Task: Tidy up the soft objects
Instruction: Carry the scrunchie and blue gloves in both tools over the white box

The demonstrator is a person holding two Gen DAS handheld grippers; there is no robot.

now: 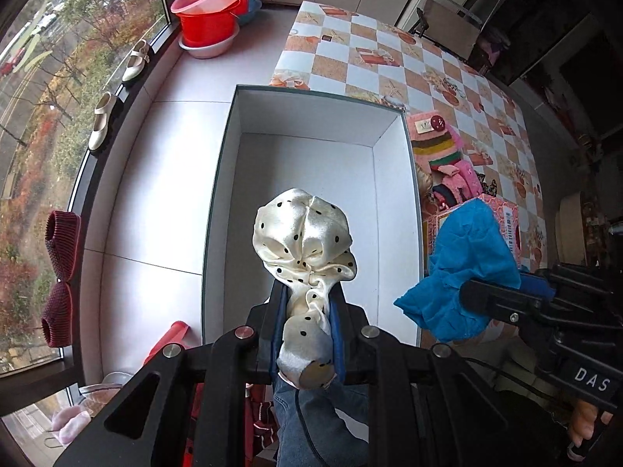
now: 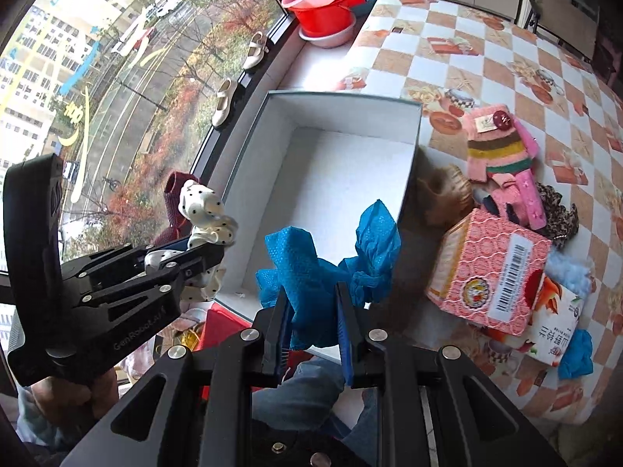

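One box, perhaps three basins

Soft daylight from the window on my left lights everything evenly; fisheye edges bend and darken, focus sharp.

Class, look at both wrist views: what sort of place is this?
Probably a lived-in flat, high up by a window: stacked washbasins, shoes on the sill, and a checked tablecloth.

You're in a home, probably an upper-floor flat: shoes line the windowsill, washbasins stack beside a checked tablecloth, and treetops show outside.
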